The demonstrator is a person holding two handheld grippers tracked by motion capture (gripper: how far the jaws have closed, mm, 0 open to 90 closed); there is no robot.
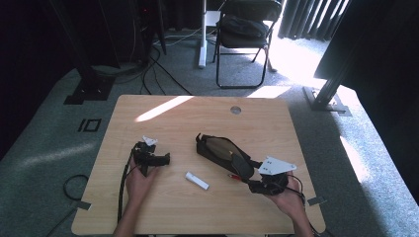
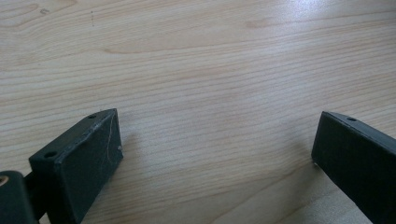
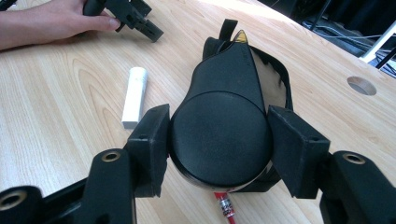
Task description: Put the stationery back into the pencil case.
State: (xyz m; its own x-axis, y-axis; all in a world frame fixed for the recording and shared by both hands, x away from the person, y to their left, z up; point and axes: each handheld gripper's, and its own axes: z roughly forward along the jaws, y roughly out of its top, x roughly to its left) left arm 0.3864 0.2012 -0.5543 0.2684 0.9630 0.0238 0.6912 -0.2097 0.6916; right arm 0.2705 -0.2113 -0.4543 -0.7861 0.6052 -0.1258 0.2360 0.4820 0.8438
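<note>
Black pouch (image 3: 224,116) lies mid-table, right of the white stick (image 3: 134,95). Right gripper (image 3: 219,135) pinches the pouch's rounded near end, jaws about half spread, pads pressed on both sides. Red pen tip (image 3: 226,207) pokes out beneath. Left gripper (image 2: 215,154), left of the stick, jaws spread wide over bare table (image 2: 196,70), holding nothing.

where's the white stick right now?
In the high view the white stick lies flat on the table, near the front edge at mid-width, between the left gripper and the black pouch clamped by the right gripper.
</note>
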